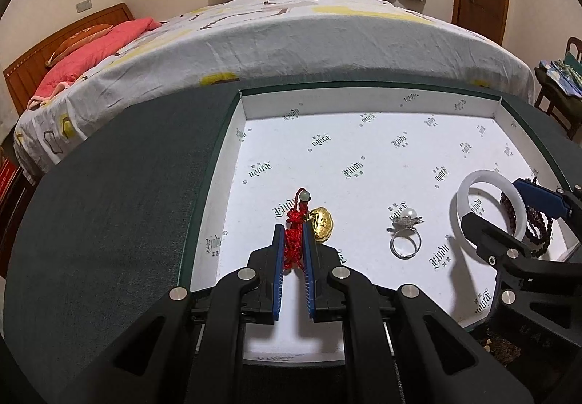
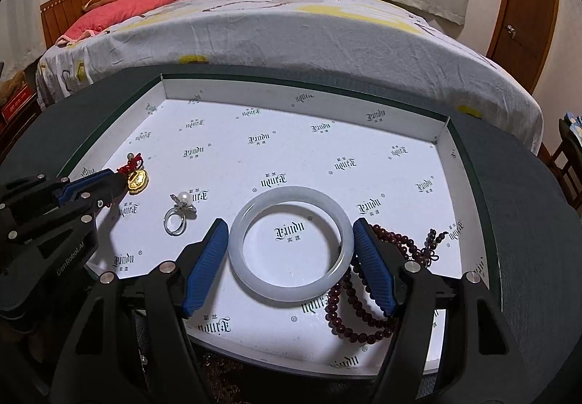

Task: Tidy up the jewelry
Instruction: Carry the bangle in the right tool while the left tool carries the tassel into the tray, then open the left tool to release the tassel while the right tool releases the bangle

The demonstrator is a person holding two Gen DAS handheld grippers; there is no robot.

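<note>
Two grippers over white printed tray [image 2: 363, 106]: left gripper [image 1: 294, 238] clamps red knotted cord of gold charm [image 1: 293, 240]; right gripper [image 2: 291, 233] open, straddling white jade bangle [image 2: 291, 287].

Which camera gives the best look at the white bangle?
The right wrist view: the whole white bangle lies centred between the open right gripper fingers. The left wrist view shows it at the right edge, partly hidden by that gripper.

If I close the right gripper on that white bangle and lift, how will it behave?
The white bangle looks rigid and glossy, so it will probably keep its shape but could slip between the right gripper pads. It looks like stone or glass, so likely brittle if dropped. The bead string touches its rim and may drag along.
</note>
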